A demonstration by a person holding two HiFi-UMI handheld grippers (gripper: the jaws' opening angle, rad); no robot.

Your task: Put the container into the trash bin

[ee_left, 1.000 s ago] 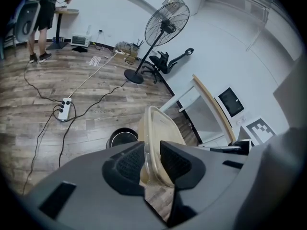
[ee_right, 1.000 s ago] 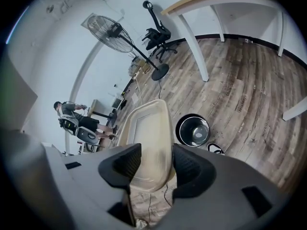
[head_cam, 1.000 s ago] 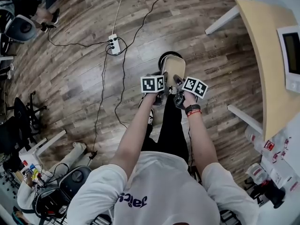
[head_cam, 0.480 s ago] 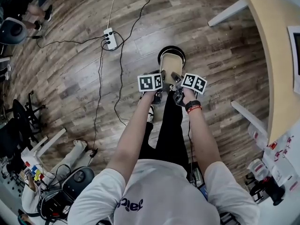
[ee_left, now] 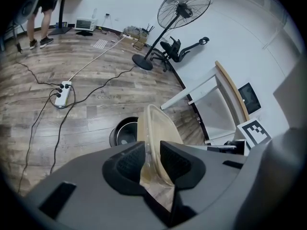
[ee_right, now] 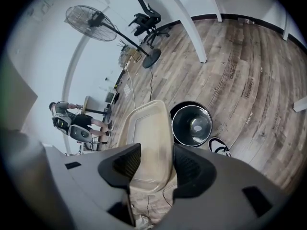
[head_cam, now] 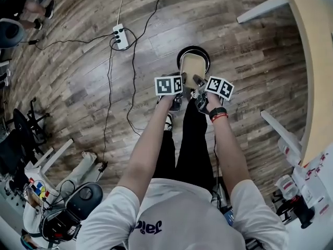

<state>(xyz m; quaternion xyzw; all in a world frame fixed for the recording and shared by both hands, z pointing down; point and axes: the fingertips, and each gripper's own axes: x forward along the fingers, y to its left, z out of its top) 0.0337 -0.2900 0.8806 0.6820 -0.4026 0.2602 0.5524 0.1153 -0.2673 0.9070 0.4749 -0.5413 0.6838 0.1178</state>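
Power strip (white) on wood floor; pedestal fan farther off.

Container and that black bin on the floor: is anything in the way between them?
Nothing visible. The container hangs in open air, roughly over the trash bin. The bin's mouth is open, with no lid. The person's shoe sits on the floor beside the bin, not over it.

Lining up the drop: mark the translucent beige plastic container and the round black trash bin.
translucent beige plastic container (head_cam: 192, 72), head view, middle of its broad face.
round black trash bin (ee_right: 181, 128), right gripper view, inner wall.
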